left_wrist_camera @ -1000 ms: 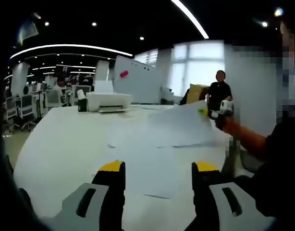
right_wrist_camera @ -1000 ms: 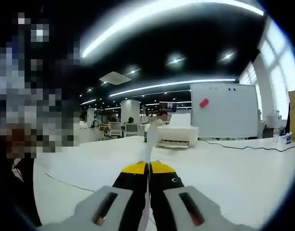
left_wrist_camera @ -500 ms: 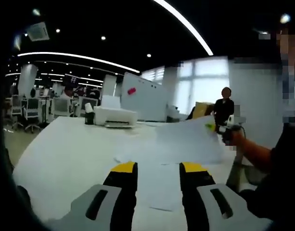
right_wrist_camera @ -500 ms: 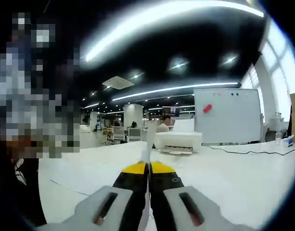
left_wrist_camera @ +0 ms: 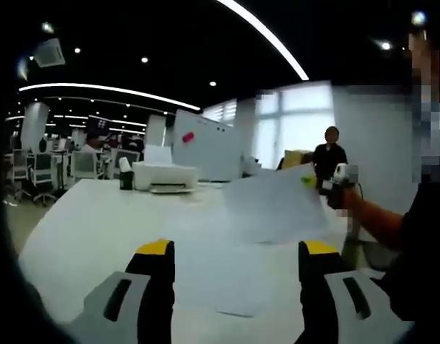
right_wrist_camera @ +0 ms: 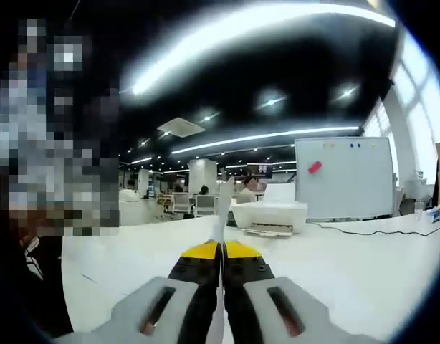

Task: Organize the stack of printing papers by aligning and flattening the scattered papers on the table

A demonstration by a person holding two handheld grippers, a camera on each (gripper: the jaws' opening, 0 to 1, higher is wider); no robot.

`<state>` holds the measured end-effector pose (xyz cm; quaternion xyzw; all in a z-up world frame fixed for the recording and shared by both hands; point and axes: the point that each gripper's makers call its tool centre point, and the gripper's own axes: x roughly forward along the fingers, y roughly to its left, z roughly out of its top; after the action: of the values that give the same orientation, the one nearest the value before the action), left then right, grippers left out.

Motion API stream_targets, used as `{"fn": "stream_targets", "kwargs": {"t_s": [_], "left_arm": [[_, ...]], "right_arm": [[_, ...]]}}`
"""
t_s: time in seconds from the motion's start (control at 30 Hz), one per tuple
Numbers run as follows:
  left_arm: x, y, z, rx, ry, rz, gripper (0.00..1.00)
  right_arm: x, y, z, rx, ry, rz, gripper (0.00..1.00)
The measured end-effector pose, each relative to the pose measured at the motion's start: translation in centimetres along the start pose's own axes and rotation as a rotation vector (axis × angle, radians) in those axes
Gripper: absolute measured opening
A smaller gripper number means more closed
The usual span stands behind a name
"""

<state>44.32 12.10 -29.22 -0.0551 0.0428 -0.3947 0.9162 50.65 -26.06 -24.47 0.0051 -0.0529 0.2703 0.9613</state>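
The right gripper has its jaws pressed together on the edge of 1 sheet, which the left gripper view shows lifted above the table, while the other papers lie scattered flat on the table just ahead of the left gripper, whose jaws are spread wide and hold nothing. Paper this thin looks light, limp and easy to crease, so I judge it best pinched at an edge or corner, kept hanging freely and laid down squarely on the pile.
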Motion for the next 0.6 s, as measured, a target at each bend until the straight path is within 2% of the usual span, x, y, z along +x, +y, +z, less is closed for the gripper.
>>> {"fn": "stream_targets", "kwargs": {"t_s": [0.27,0.6], "left_arm": [[0.6,-0.1,-0.7,-0.011,0.016,-0.003,0.76],[0.9,0.2,-0.7,-0.028,0.001,-0.005,0.76]], "right_arm": [[-0.1,0.4,1.4,0.008,-0.032,0.013,0.00],[-0.3,1.2,3.4,-0.001,-0.068,0.029,0.00]]}}
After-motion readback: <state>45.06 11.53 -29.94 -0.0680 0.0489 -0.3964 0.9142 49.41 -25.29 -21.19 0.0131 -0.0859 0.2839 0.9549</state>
